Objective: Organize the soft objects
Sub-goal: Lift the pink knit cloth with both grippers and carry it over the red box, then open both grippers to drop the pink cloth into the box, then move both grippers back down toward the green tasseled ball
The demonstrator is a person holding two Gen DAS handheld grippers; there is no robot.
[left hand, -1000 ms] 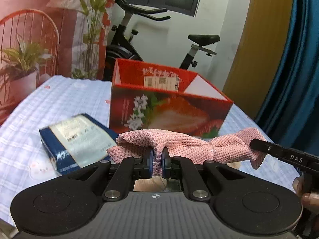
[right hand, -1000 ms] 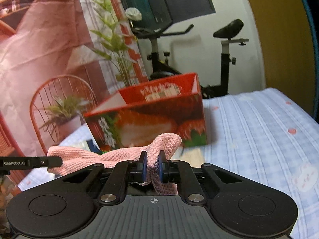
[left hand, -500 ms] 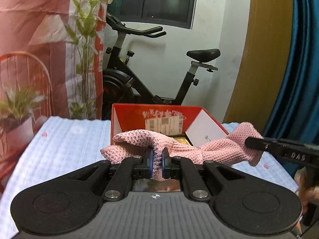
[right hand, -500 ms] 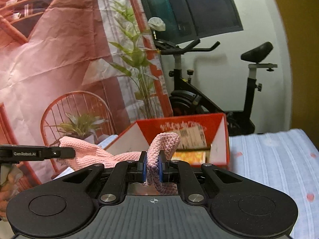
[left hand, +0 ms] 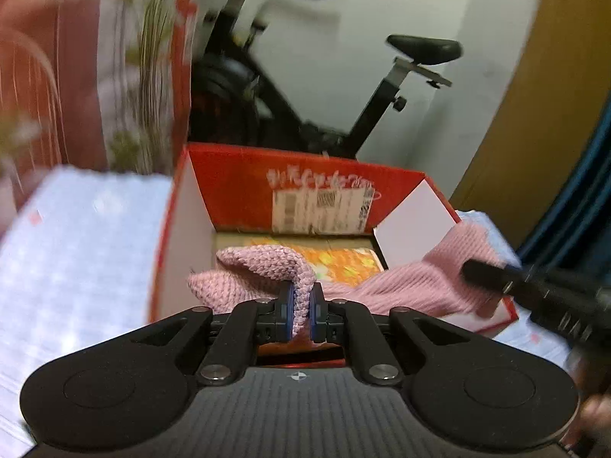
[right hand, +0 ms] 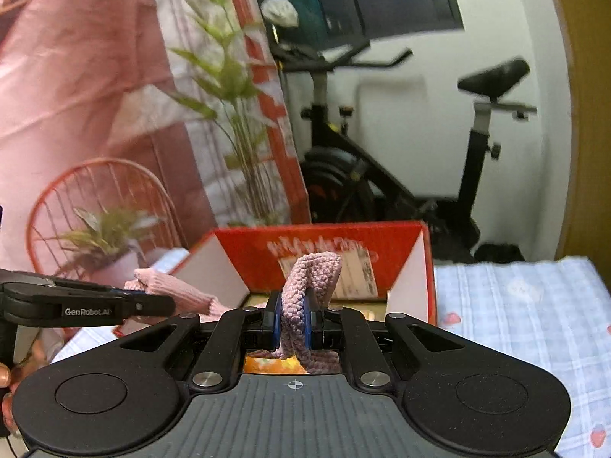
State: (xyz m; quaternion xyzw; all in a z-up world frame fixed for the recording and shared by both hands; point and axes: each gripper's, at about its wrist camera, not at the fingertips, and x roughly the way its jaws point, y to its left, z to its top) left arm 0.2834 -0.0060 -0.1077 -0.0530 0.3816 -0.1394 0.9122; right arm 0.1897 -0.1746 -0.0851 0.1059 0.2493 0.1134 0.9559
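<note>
While both tools (left hand: 301, 315) (right hand: 293, 322) (each clamped) grip the pink knit (left hand: 401, 286), it hangs over the red box (left hand: 236, 194).

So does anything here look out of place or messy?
Nothing is spilled or damaged. The pink knitted cloth hangs stretched between the left gripper and right gripper over the open red box, one end draped past its right wall.

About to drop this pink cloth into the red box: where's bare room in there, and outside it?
Inside the red box, the floor is mostly taken by an orange packet. The pink cloth hangs over it between the left gripper and right gripper. The checked tablecloth right of the box is bare.
</note>
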